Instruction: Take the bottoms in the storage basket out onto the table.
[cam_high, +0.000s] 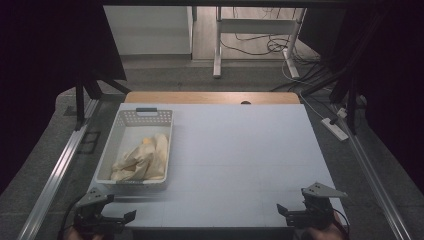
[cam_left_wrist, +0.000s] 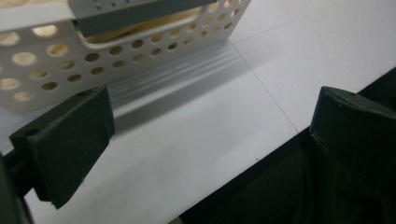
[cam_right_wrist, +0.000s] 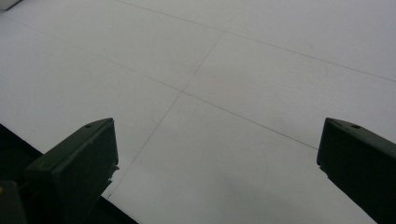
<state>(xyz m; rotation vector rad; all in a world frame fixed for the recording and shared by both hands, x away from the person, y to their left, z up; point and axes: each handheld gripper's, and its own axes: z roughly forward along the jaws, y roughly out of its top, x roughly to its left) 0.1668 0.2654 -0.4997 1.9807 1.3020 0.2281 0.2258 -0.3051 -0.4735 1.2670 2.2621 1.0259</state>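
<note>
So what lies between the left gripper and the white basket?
Nothing but bare white table. In the left gripper view, the open left gripper looks across an empty strip to the perforated wall of the basket; the high view agrees.

On the table (cam_high: 240, 150), toward its left side: a perforated basket (cam_high: 113, 152) with crumpled cloth (cam_high: 142, 157) inside. At the near edge: left gripper (cam_high: 131, 215) just before the basket, right gripper (cam_high: 280, 208) at the right corner, well apart.

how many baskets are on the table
1. The basket sits on the left side of the table, just ahead of the left gripper, with pale cloth inside. It also shows in the left gripper view.
</note>
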